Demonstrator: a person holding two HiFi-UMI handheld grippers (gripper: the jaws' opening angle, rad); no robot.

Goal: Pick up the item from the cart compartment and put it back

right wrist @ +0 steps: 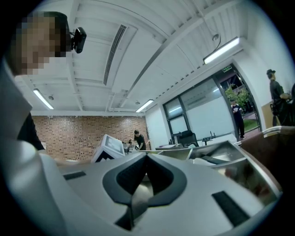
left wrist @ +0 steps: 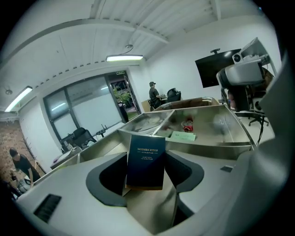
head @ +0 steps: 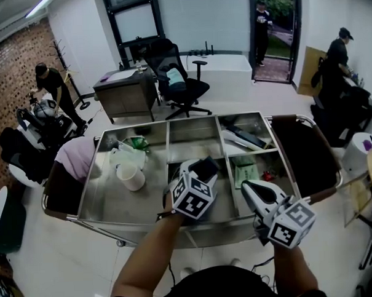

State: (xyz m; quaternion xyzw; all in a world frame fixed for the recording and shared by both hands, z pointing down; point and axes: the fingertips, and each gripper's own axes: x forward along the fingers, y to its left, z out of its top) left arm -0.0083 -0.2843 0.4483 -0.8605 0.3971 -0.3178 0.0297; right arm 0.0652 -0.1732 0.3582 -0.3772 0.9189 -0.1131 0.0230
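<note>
A dark blue book [left wrist: 146, 154] with gold print on its cover stands upright between the jaws of my left gripper [left wrist: 146, 171], which is shut on it. In the head view that left gripper [head: 199, 172] holds the book [head: 207, 166] above the cart's middle front compartment [head: 222, 205]. My right gripper [head: 249, 187] hovers over the cart's front right side. In its own view the right gripper [right wrist: 145, 159] is shut, with nothing between its pads.
The steel cart [head: 167, 139] has several compartments. A white cup [head: 130, 176] and a green-and-white bag [head: 131, 152] lie in the left one. A green packet [head: 244, 173] and a red item [head: 268, 175] lie at the right, dark long items [head: 246, 136] behind. An office chair [head: 177, 77] stands beyond.
</note>
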